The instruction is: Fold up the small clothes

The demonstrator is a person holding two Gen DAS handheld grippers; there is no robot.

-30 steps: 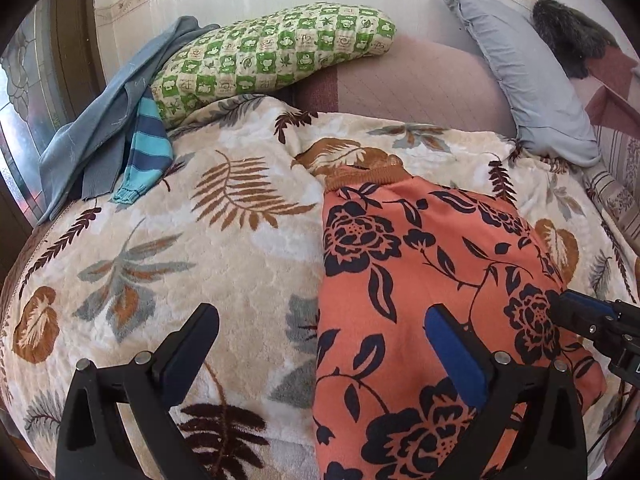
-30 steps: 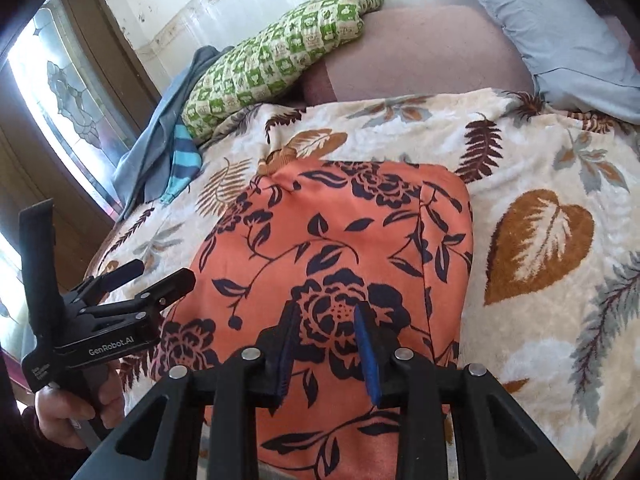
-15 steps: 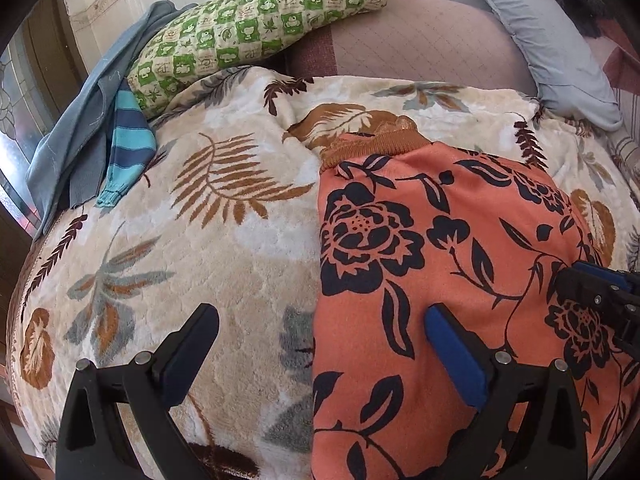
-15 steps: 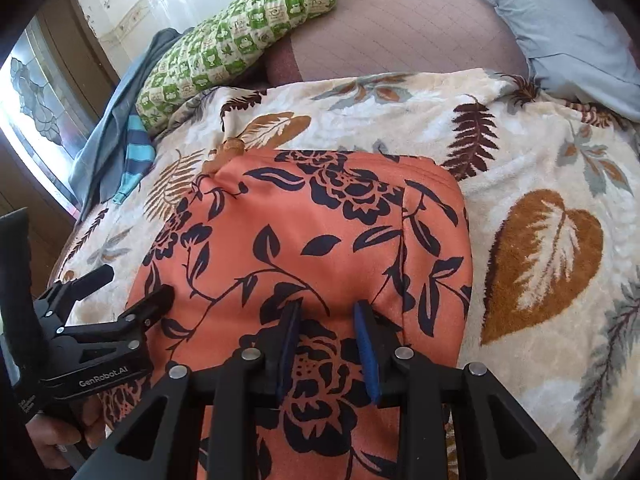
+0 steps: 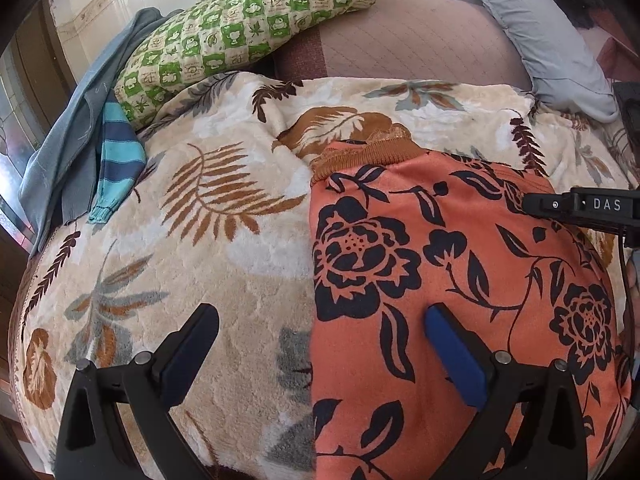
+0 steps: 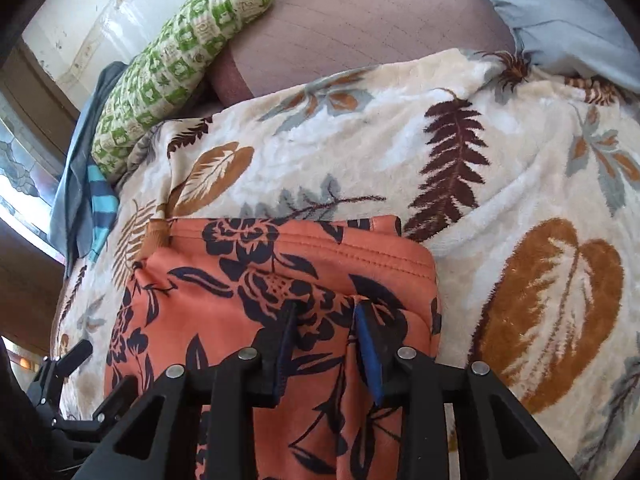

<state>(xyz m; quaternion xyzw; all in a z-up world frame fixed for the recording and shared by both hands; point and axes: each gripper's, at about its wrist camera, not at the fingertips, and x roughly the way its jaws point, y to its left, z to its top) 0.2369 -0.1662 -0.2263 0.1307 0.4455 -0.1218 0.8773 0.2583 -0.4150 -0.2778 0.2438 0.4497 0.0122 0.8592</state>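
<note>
An orange garment with a dark flower print point(image 5: 440, 264) lies flat on the leaf-patterned blanket point(image 5: 224, 272), its brown ribbed band at the far end. My left gripper point(image 5: 320, 328) stands wide open, straddling the garment's left edge: the left finger over the blanket, the right finger over the cloth. My right gripper point(image 6: 325, 316) hovers low over the garment point(image 6: 240, 304) near its far hem. Its jaws are a little apart and opening, and the cloth lies under the gap with no pad pressing on it. The right gripper's tip point(image 5: 580, 206) shows at the right edge in the left wrist view.
A green checked pillow point(image 5: 248, 36), a grey-blue garment point(image 5: 68, 136) and a striped blue sleeve point(image 5: 116, 152) lie at the far left. A mauve cushion point(image 5: 408, 40) and a pale blue pillow point(image 5: 548, 36) lie at the back. The left gripper point(image 6: 60, 384) shows at the right wrist view's lower left.
The right gripper has travelled forward over the garment to its far hem, and its jaws have widened slightly. The left gripper has dropped a little closer to the garment's left edge and stayed open.
</note>
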